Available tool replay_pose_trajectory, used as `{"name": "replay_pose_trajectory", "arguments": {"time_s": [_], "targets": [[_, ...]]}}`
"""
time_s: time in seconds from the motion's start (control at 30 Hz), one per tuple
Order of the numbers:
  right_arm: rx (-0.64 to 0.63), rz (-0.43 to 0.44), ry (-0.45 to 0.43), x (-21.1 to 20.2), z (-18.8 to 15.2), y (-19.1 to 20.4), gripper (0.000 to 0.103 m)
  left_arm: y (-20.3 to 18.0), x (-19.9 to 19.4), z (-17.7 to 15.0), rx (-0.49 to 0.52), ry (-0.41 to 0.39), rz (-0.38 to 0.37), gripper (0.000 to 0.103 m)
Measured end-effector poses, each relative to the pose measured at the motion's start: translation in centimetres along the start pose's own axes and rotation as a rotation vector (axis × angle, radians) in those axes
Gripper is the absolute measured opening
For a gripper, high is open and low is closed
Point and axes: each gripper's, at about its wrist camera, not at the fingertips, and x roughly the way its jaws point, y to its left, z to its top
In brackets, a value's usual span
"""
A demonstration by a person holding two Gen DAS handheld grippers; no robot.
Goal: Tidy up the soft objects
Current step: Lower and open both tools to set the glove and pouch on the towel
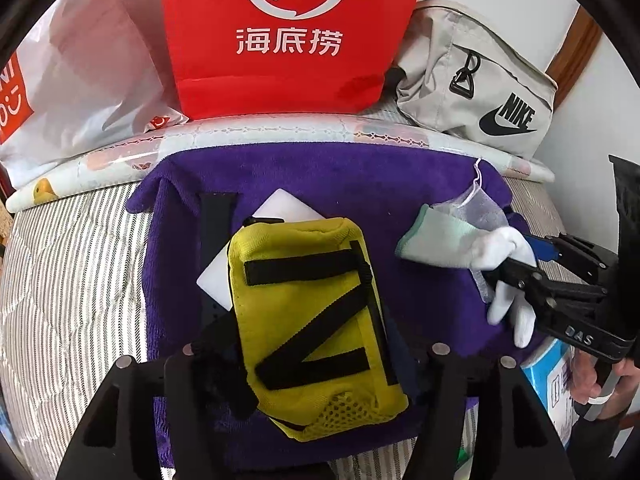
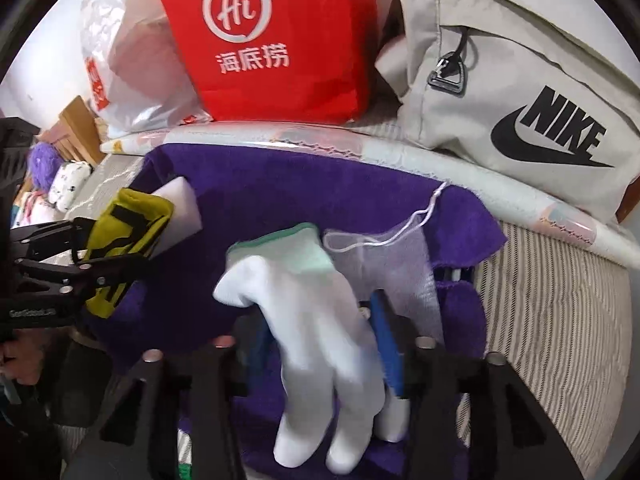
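Between the left gripper's (image 1: 308, 356) parted jaws lies the yellow pouch (image 1: 312, 328), resting on the purple towel (image 1: 320, 184) over a white foam block (image 1: 280, 216), not pinched. Right gripper (image 2: 320, 364): jaws apart too, white glove (image 2: 312, 320) draped loosely between them beside a mesh bag (image 2: 384, 256). Best move now, I'd say: lift both straight clear without snagging fabric. Behind on the bed, red bag (image 1: 288, 36), white plastic bag (image 1: 80, 80) and grey Nike bag (image 2: 500, 92), contents unseen.
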Motion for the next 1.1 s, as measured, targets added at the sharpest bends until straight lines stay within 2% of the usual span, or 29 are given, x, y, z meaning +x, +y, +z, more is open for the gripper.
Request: {"name": "replay_pose_trajectory", "arguments": {"time_s": [0.03,0.1,0.27,0.53,0.67,0.77,0.87,0.97,1.0,1.1], "targets": [[-0.002,0.006,0.001,-0.2,-0.1,0.1,0.062,0.0,0.0,0.0,0.000,0.003,0.000,0.067],[-0.006,0.009,-0.007,-0.7,-0.3,0.1,0.064,0.0,-0.2,-0.2,-0.004,0.008,0.010,0.070],[0.011,0.008,-0.031,-2.4,-0.9,-0.1,0.066,0.3,-1.3,-1.0,-0.012,0.007,0.027,0.070],[0.041,0.009,-0.098,-6.0,-1.8,0.6,0.069,0.7,-3.2,-0.8,-0.046,-0.039,0.003,0.071],[0.024,0.003,-0.115,-7.5,-2.5,1.5,0.069,0.4,-4.1,-1.1,-0.028,-0.055,0.046,0.071],[0.015,0.005,-0.123,-8.2,-3.3,2.1,0.069,0.7,-4.3,-2.0,-0.027,-0.022,0.024,0.071],[0.006,0.010,-0.128,-8.7,-3.9,2.5,0.069,0.2,-3.3,-3.0,0.014,0.038,0.048,0.071],[-0.001,0.002,-0.129,-8.7,-4.0,2.8,0.069,-0.6,-2.0,-3.0,0.038,0.058,0.077,0.071],[-0.005,0.004,-0.128,-8.6,-4.0,2.9,0.069,-0.8,-1.6,-2.8,0.036,0.054,0.085,0.071],[-0.012,-0.001,-0.123,-8.4,-4.1,2.8,0.069,-0.8,-1.3,-2.4,0.025,0.019,0.066,0.060]]}}
